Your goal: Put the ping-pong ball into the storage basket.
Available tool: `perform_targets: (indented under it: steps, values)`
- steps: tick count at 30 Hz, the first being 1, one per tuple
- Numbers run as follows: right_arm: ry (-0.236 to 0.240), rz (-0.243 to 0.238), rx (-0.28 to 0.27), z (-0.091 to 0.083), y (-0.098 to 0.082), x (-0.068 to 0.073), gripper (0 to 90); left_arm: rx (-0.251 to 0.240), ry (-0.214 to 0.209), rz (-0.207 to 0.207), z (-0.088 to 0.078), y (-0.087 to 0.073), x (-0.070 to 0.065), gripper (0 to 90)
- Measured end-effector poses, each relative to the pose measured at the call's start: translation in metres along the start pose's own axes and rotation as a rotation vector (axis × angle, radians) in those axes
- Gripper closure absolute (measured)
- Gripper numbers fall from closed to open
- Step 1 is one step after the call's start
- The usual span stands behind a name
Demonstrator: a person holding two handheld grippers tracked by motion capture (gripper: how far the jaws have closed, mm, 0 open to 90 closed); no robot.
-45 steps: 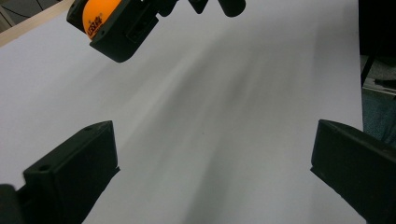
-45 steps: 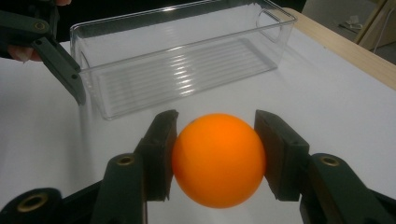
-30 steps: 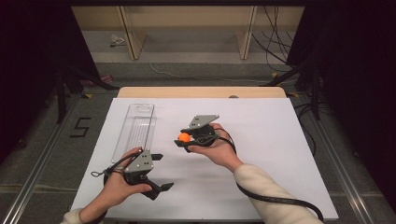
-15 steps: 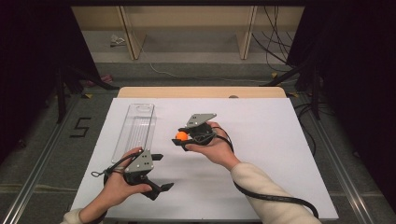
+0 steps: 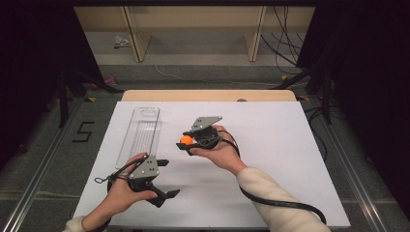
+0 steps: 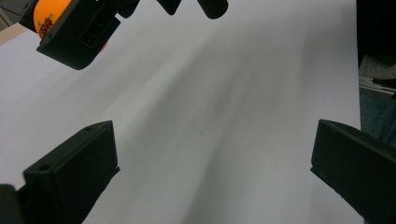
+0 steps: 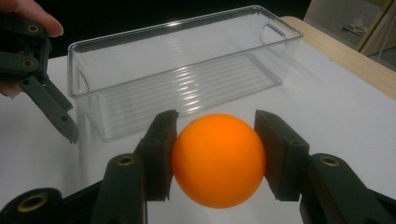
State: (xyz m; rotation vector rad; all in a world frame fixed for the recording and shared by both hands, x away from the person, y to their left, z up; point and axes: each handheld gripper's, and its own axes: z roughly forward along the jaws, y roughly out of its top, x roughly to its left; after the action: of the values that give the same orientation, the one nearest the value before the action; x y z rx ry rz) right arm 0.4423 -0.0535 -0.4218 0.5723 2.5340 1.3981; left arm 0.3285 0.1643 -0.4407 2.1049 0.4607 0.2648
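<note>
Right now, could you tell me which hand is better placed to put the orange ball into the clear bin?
The right. The right gripper is already shut on the orange ball, facing the clear bin. The left gripper stands open and empty near the bin's near end, pointing away from it.

Grey floor (image 5: 58, 159), wooden shelving (image 5: 193, 29), dark surroundings.

White sheet (image 5: 270, 159) over a wooden table (image 5: 208, 95), wooden frame legs (image 5: 255, 34) behind, cables (image 5: 285, 29) on floor
</note>
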Motion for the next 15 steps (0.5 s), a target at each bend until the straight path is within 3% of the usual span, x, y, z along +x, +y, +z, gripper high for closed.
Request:
perform_targets:
  steps: [15]
  values:
    - [-0.005,0.0,-0.013,0.0041,0.0057,-0.0028,51.5,0.003,0.0,0.006,-0.0003,0.0001,-0.0001,0.0]
